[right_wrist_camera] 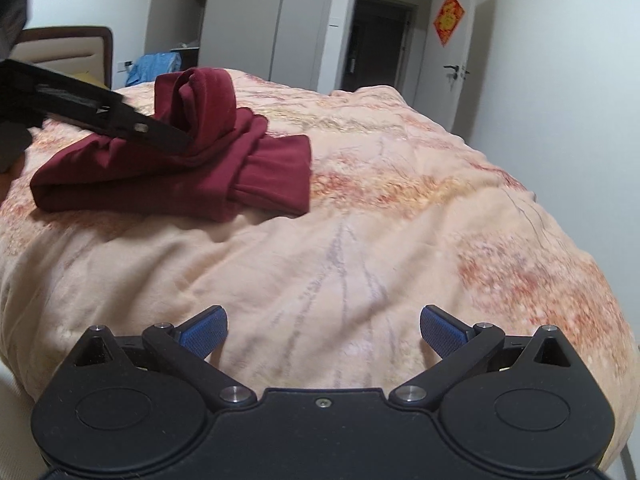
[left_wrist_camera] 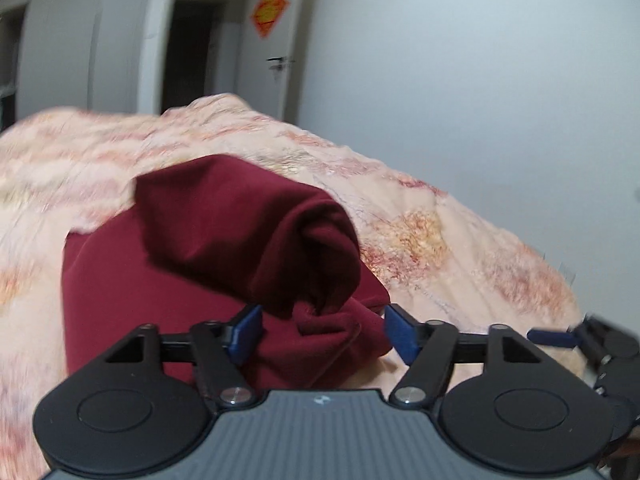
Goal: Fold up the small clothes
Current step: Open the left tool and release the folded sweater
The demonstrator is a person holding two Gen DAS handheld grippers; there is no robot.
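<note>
laying the lifted flap of maroon garment (left_wrist_camera: pixel 224 240) flat: left gripper (left_wrist_camera: pixel 322 330) spread astride it, right gripper (right_wrist_camera: pixel 323 330) spread, idle; pinch edge b4 pulling.

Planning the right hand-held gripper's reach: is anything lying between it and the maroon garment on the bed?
Nothing visible: only bare blanket lies between the open right hand-held gripper and the maroon garment. The left hand-held gripper is already at the garment's left side.
</note>
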